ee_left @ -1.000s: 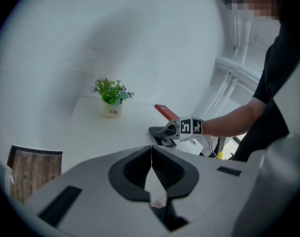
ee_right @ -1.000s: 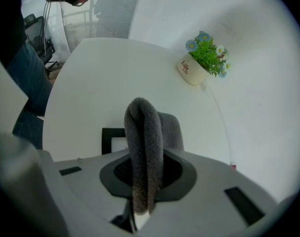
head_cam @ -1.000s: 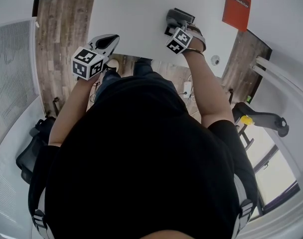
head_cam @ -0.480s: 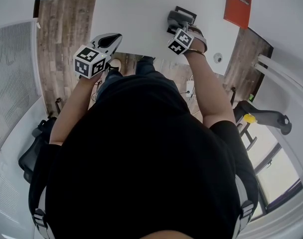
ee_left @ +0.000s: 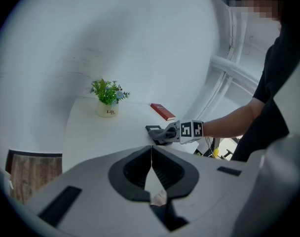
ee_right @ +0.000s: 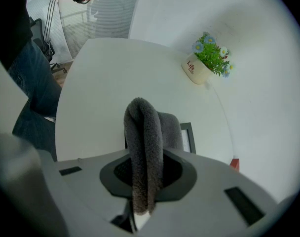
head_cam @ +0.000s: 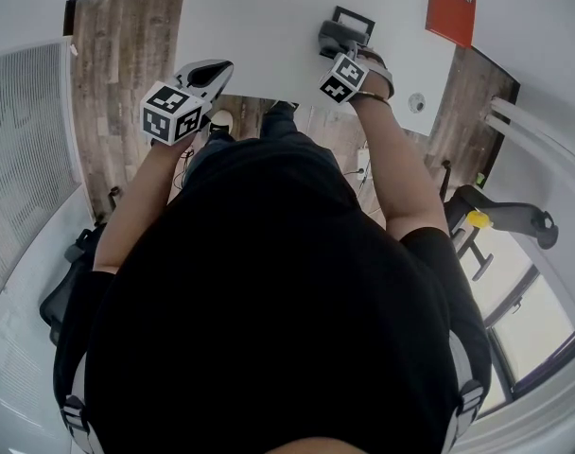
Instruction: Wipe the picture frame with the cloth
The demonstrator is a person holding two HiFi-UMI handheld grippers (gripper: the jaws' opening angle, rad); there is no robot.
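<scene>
A small dark picture frame (head_cam: 356, 17) lies flat on the white table (head_cam: 259, 26). My right gripper (head_cam: 329, 38) is shut on a folded grey cloth (ee_right: 143, 147), which hangs over the frame's near side. In the right gripper view the frame (ee_right: 188, 137) peeks out to the right of the cloth, most of it hidden. My left gripper (head_cam: 215, 70) hovers at the table's front edge, well left of the frame, jaws shut with nothing between them. From the left gripper view (ee_left: 151, 154) the right gripper (ee_left: 165, 134) and the frame (ee_left: 151, 128) sit across the table.
A white pot with a green plant (ee_left: 107, 102) stands at the table's far side. A red book (head_cam: 452, 6) lies at the far right corner. A chair (head_cam: 56, 296) and wooden floor (head_cam: 117, 74) are to the left, white pipes (head_cam: 543, 140) to the right.
Hardly anything. A little more of the frame's far edge shows beyond the cloth and right gripper. The left gripper has drifted slightly toward the table.
</scene>
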